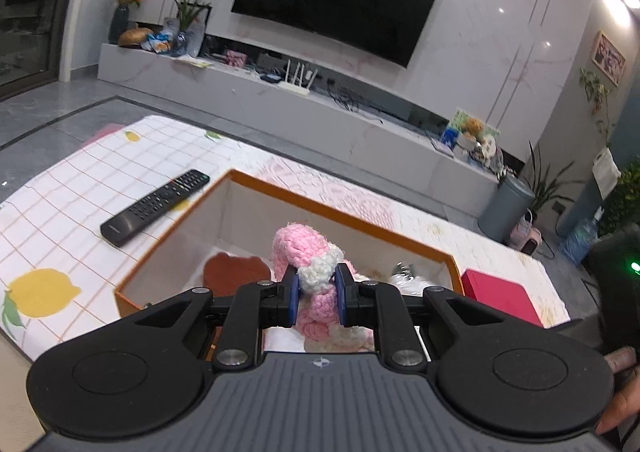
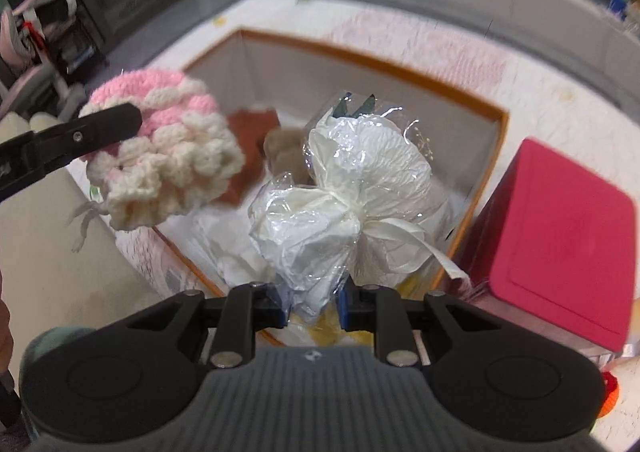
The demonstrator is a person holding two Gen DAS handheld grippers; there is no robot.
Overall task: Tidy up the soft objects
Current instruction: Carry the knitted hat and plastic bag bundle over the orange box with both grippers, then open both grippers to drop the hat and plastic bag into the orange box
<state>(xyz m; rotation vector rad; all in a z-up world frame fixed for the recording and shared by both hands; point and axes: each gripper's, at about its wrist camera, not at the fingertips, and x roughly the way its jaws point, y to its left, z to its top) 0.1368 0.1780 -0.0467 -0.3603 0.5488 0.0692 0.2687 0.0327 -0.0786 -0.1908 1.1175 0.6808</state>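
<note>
The left gripper (image 1: 317, 284) is clamping a pink-and-cream crocheted piece (image 1: 310, 258) between its blue pads (image 1: 294, 294), the yarn bulging above and below the fingers. It is holding the piece just over the near edge of an open box (image 1: 340, 217) with an orange rim and pale inner walls. In the right wrist view the same crocheted piece (image 2: 168, 156) is hanging to the upper left of the right gripper, one black finger of the left gripper lying across it.

The right gripper (image 2: 312, 306) is gripping a white bundle wrapped in clear film (image 2: 344, 192) — its pads are pressing on the lower end of the wrap, and the bundle is standing up ahead of the fingers, over the inside of the box (image 2: 472, 100). A cream ribbon (image 2: 404, 230) is tying the bundle at its middle.

Inside the box, beyond the bundle, a rust-brown cloth (image 2: 252, 144) and a tan plush item (image 2: 284, 150) are lying on the floor of the box.

To the right of the right gripper, a red case (image 2: 560, 236) is sitting just beside the box wall. Ahead and to the left of the left gripper, a black remote (image 1: 154, 206) is resting on the lemon-print table cover (image 1: 60, 212) — well apart from the box.
</note>
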